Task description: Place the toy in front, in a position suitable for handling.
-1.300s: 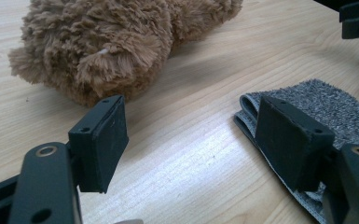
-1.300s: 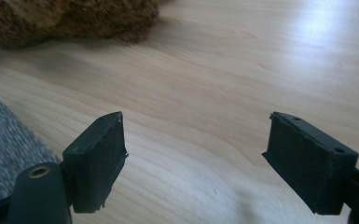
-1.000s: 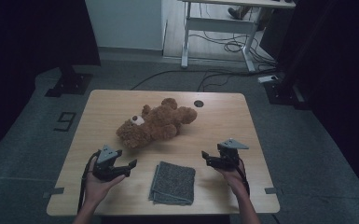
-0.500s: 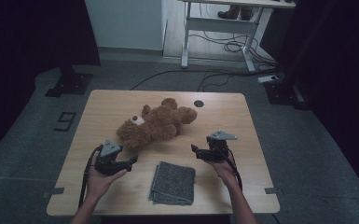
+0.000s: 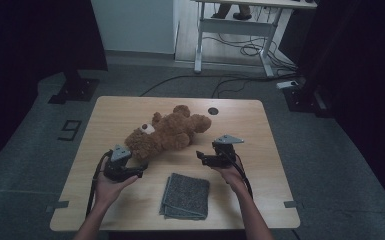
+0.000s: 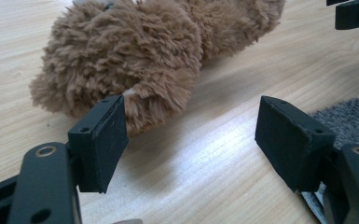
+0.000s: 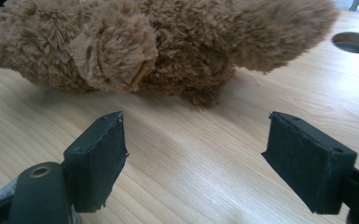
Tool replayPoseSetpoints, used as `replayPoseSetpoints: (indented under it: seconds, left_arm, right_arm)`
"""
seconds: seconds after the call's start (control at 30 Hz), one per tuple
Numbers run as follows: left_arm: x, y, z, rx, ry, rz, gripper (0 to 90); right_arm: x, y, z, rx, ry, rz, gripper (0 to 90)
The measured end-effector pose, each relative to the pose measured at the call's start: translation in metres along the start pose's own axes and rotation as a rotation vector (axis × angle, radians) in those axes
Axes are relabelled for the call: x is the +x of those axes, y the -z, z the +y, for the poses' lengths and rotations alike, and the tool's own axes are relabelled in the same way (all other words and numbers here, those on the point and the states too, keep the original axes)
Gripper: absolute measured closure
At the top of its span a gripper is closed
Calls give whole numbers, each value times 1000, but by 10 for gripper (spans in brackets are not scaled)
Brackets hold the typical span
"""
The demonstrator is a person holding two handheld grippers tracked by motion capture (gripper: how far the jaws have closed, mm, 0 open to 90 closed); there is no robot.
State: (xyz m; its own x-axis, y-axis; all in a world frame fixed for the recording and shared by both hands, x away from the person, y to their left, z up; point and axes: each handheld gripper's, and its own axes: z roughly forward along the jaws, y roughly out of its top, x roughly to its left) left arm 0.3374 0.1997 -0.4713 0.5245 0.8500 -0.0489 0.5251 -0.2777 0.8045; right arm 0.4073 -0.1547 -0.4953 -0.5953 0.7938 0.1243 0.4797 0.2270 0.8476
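A brown teddy bear [image 5: 167, 134] lies on its side in the middle of the wooden table [image 5: 120, 107], head toward the left. A folded grey cloth [image 5: 186, 196] rests near the front edge. My left gripper [image 5: 141, 172] is open just in front of the bear's head, which looms close in the left gripper view as the bear [image 6: 135, 56] beyond the left gripper [image 6: 191, 135]; its jaws hold nothing. My right gripper [image 5: 200, 157] is open a short way in front of the bear's body. In the right gripper view the bear [image 7: 158, 42] lies just beyond the right gripper [image 7: 196, 154].
A round cable hole [image 5: 213, 111] sits in the table behind the bear, the same hole [image 7: 354, 42] at upper right in the right gripper view. The cloth's edge [image 6: 349, 116] lies right of the left jaws. A desk frame [image 5: 235, 30] and floor cables stand beyond the table.
Both grippers have moved forward from the front of the table toward the bear; the right one also shifted left. The bear and the cloth have not moved.
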Motion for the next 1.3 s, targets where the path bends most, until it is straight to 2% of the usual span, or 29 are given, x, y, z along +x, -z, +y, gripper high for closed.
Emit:
replayPoseSetpoints:
  seconds: [0.13, 0.6, 0.97, 1.3]
  left_arm:
    - [1, -2, 3, -1, -2, 5, 250]
    - [11, -16, 8, 13, 8, 36, 249]
    - [16, -23, 10, 17, 23, 54, 256]
    - [19, -33, 9, 42, 31, 72, 253]
  right_arm:
    - [3, -7, 3, 9, 4, 9, 198]
    - [22, -36, 22, 20, 21, 90, 191]
    - [30, -51, 30, 22, 32, 113, 189]
    - [31, -59, 32, 26, 28, 138, 185]
